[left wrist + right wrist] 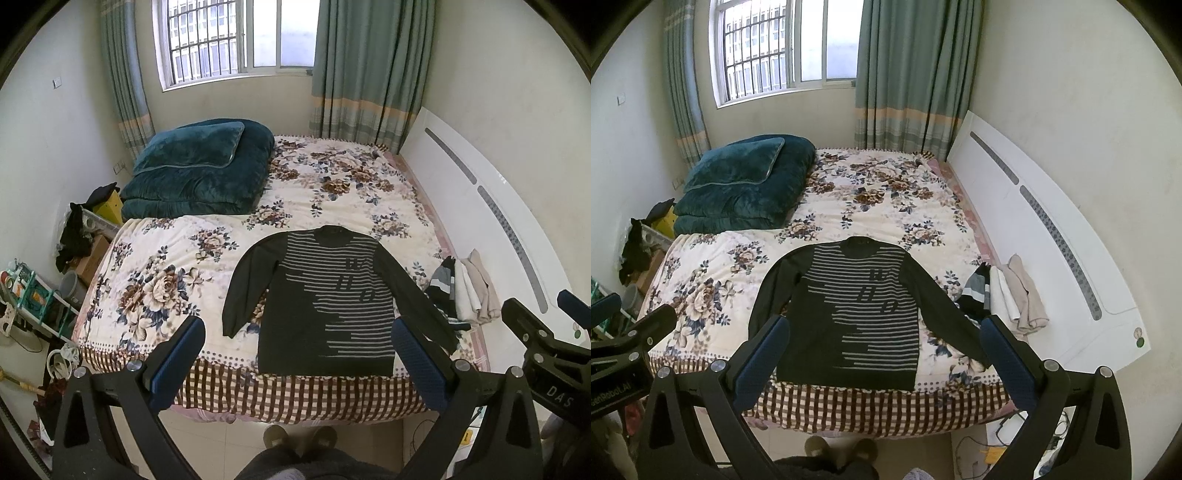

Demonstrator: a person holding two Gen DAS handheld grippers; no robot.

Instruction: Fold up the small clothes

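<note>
A dark long-sleeved sweater (325, 295) (849, 306) with grey stripes lies flat on the bed, front up, neck away from me, hem at the near edge, both sleeves spread out to the sides. My left gripper (301, 332) hangs open above the floor in front of the bed, nothing between its blue pads. My right gripper (882, 332) is likewise open and empty, held short of the hem. In the left wrist view the right gripper (546, 332) shows at the right edge; in the right wrist view the left gripper (631, 332) shows at the left edge.
The bed (184, 258) has a floral cover. A folded teal quilt (195, 173) sits at its far left. A small pile of clothes (461, 291) lies by the white headboard (480, 206) on the right. Clutter and shelves (37, 295) stand left of the bed. A person's feet (299, 437) are below.
</note>
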